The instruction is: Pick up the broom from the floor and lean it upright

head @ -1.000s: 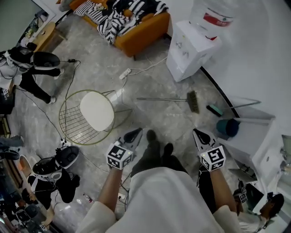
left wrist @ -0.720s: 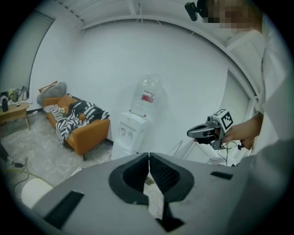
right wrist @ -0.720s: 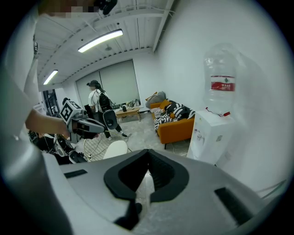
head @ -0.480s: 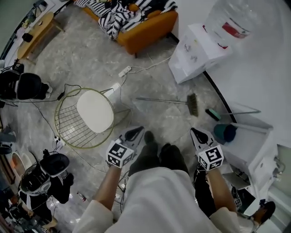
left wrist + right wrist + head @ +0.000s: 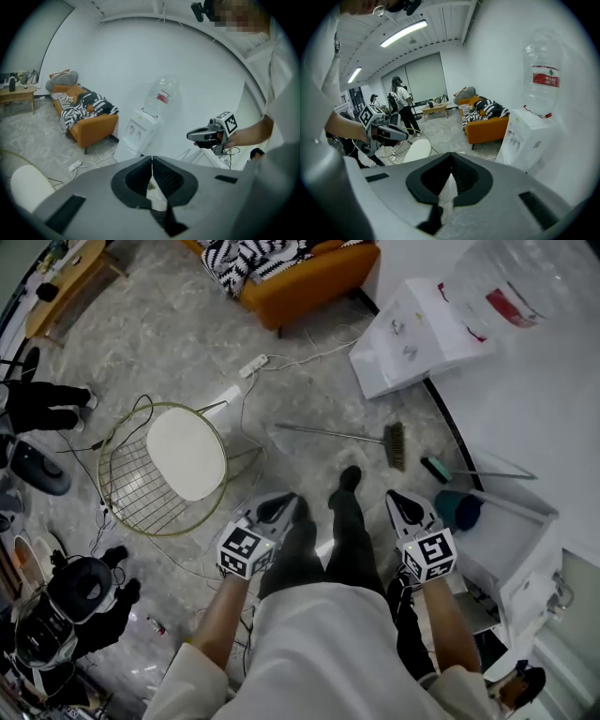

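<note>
The left gripper (image 5: 280,506) has its 2 jaws pressed together with nothing between them, as its own view shows the dark pads meeting along a thin seam. The right gripper (image 5: 399,499) is the same, its jaws together and empty. Both are held out in front of the person's body at about the same height, 1 on each side of the legs, pointing forward and somewhat down, well above the grey marbled floor (image 5: 178,343). The broom (image 5: 345,435) lies flat on that floor just ahead of the person's leading shoe (image 5: 350,477), apart from both grippers, its thin handle running to the left and its brush head at the right end. Left of it stands a round wire chair (image 5: 131,486) with a white seat. Beyond the broom are a white water dispenser (image 5: 412,334), a white power strip (image 5: 253,365) and an orange sofa (image 5: 309,282).
</note>
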